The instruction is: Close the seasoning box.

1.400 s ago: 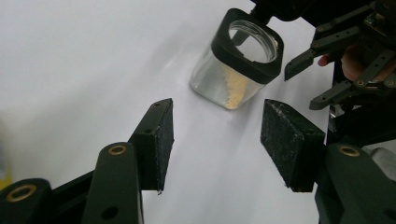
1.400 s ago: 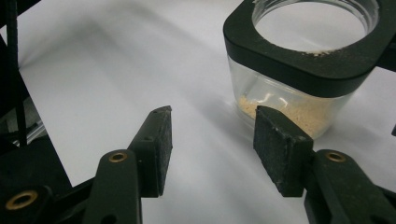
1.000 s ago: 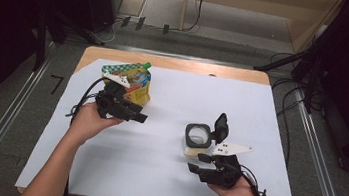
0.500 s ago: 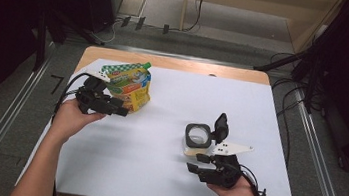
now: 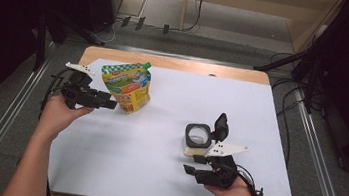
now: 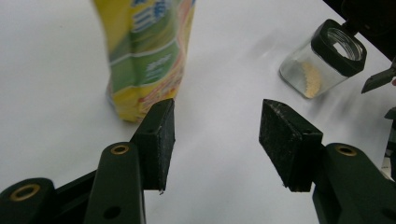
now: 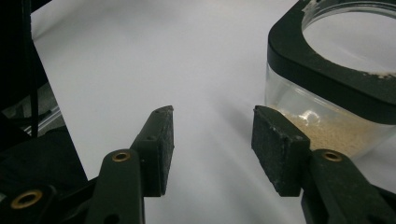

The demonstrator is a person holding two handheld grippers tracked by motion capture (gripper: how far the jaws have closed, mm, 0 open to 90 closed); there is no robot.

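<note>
My left gripper (image 6: pixel 215 140) spread, empty, just beside the upright pouch (image 5: pixel 127 85). My right gripper (image 7: pixel 212 149) spread, empty, near the open jar (image 5: pixel 197 139) on the desk (image 5: pixel 154 166).

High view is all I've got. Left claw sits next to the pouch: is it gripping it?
Observer: No. In the left gripper view the left claw stands open with bare table between its jaws; the yellow-green pouch stands beyond the left jaw, not between them.
Operator: Anything in the jar?
Observer: Yes. The glass jar holds a shallow layer of pale grains at its bottom.
Operator: Right claw on the jar?
Observer: No. The right claw is open, nothing between its jaws; the jar stands just beyond its right jaw. Whether they touch I cannot tell.
</note>
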